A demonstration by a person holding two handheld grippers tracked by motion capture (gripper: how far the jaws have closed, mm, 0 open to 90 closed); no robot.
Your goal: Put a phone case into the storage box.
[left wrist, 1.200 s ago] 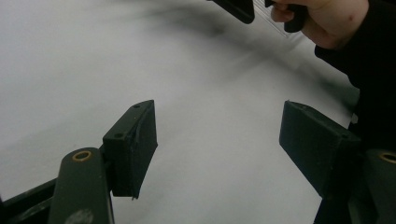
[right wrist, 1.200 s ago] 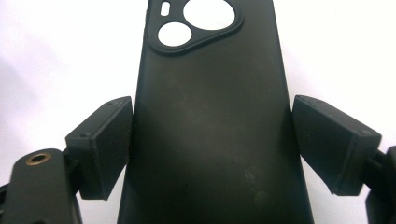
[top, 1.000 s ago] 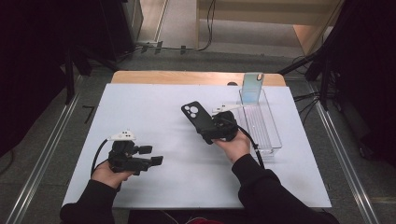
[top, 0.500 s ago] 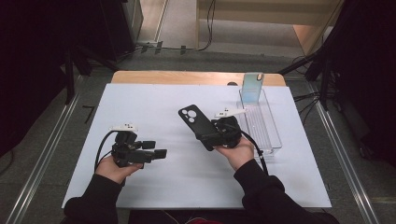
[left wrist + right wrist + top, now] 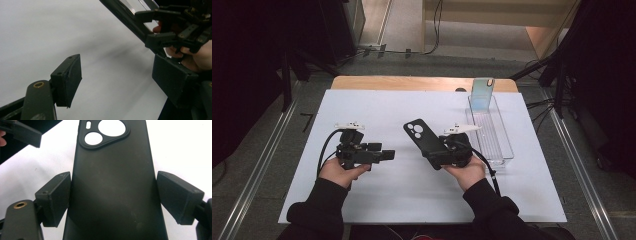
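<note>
1. High view, nearest edge: two dark sleeves are coming in from the bottom, each hand carrying a claw above the white table (image 5: 377,107).
2. Left claw (image 5: 388,155) is pointing across toward the other hand — its jaws are standing spread with nothing between them, and they have just been opening a little further. In the left gripper view the two pads are sitting well apart over bare white table.
3. Right claw (image 5: 430,154) is pinching the black phone case (image 5: 422,138) by its long edges. In the right gripper view the pads (image 5: 56,197) are pressing on both sides of the case (image 5: 112,185), whose camera cut-outs are lying at the end away from the hand.
4. Phone case is hanging above the table near its middle, slanting up and to the left in the high view, just beside the left claw but apart from it.
5. Farther right, a clear tray (image 5: 502,150) is lying on the table — a pale blue-green phone (image 5: 482,94) is standing upright at its far end.
</note>
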